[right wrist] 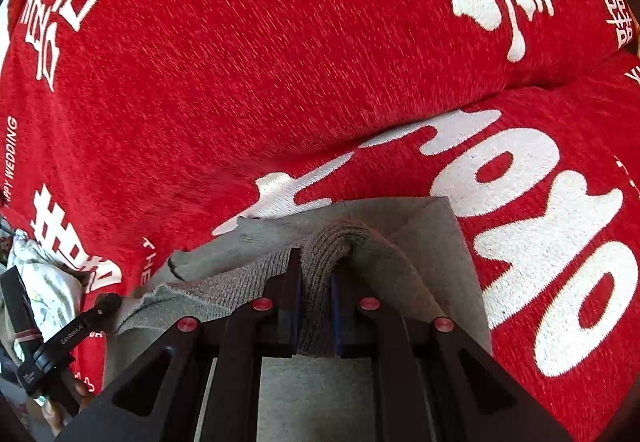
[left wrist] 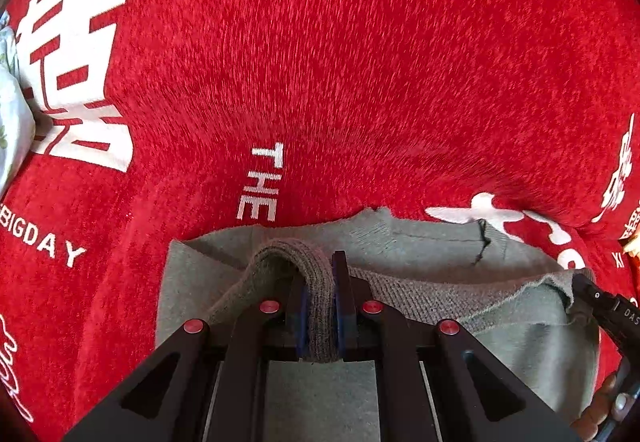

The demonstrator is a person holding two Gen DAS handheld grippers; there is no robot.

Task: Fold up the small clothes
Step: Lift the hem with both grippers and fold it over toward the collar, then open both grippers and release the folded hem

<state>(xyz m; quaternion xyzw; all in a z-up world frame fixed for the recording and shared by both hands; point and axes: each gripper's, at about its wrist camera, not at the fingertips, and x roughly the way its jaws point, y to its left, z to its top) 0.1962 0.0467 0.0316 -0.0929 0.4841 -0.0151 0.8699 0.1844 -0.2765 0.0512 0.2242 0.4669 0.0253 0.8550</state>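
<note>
Both tongs are pinched nearly closed on the same grey garment (left wrist: 400, 242): the left gripper (left wrist: 320, 282) squeezes a thick ribbed band of knit between its blue-padded fingers (left wrist: 341, 294), and the right gripper (right wrist: 316, 278) clamps a similar bunched ribbed fold between its own. Grey and soft, the garment lies on a red cover (left wrist: 320, 61) of coarse, fuzzy weave printed with large white characters and small Latin lettering; its body is smooth felt-like knit, its hem corded and rolled, with a frayed raw edge running between the two grips. Only the left wrist view shows the garment's left corner, a dark slit along its far edge, and a pale floral cloth (left wrist: 14, 113) at the cover's left margin, with the right tool's black tip at the far right. Only the right wrist view shows the garment's squared right corner, a raised red cushion edge behind it, and the left tool's black body low on the left.
</note>
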